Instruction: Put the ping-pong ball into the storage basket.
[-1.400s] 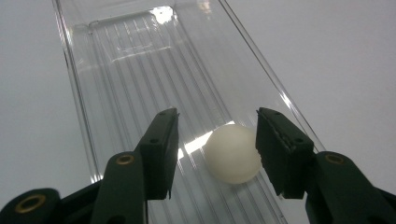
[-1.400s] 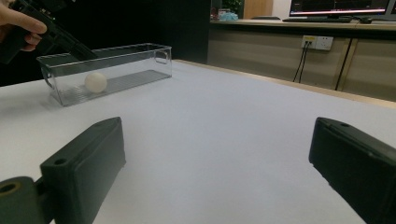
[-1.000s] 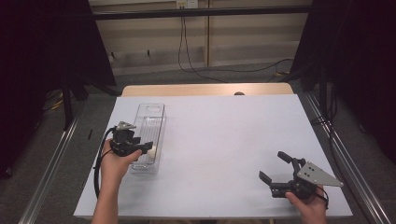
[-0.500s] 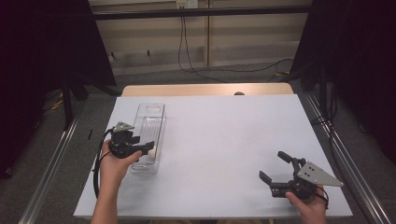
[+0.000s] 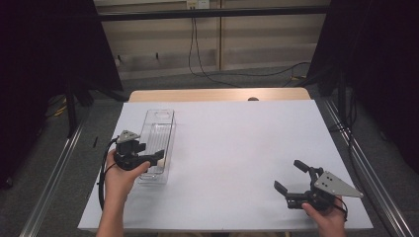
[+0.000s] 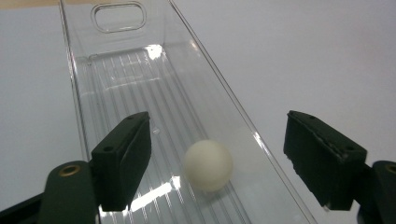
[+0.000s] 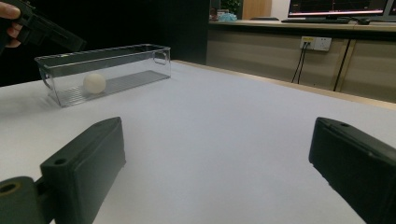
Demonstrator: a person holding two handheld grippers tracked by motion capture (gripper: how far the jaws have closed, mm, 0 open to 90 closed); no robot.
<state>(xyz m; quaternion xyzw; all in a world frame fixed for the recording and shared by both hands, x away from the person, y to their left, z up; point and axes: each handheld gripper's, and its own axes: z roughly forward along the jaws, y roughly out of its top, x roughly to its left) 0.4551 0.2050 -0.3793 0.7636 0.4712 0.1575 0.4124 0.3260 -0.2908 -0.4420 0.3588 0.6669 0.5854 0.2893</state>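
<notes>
Table [image 5: 232, 148]: white top, wooden strip along the far edge. Dark curtains either side, cables on the floor behind.

Bin [image 5: 157, 145]: clear plastic, long and narrow, ribbed floor, handle cut-out in the far end wall. Sits on the left half of the table, long axis running away from the person. In the left gripper view the bin [image 6: 140, 93] runs from bottom centre up to top left. In the right gripper view the bin [image 7: 116, 65] stands far off at upper left, seen side-on.

Left gripper [image 5: 148, 159]: held in the left hand [image 5: 121, 177] over the near end of the bin, grey plate on top, cable looping down to the left. Jaws well apart, holding nothing; in its own view the left gripper [image 6: 217, 161] has one jaw over the bin's floor, the other out past its right wall.

Right gripper [image 5: 291, 177]: near the table's near right corner, well apart from the bin, held in the right hand [image 5: 326, 215]. Jaws spread wide, empty, over bare table top; same in its own view, right gripper [image 7: 217, 163].

Ball [image 6: 208, 164]: small, white, matte. Lies on the bin's floor towards the near end, between the left jaws in line of sight but touched by neither. In the right gripper view the ball [image 7: 94, 83] rests inside the bin near its left end.
</notes>
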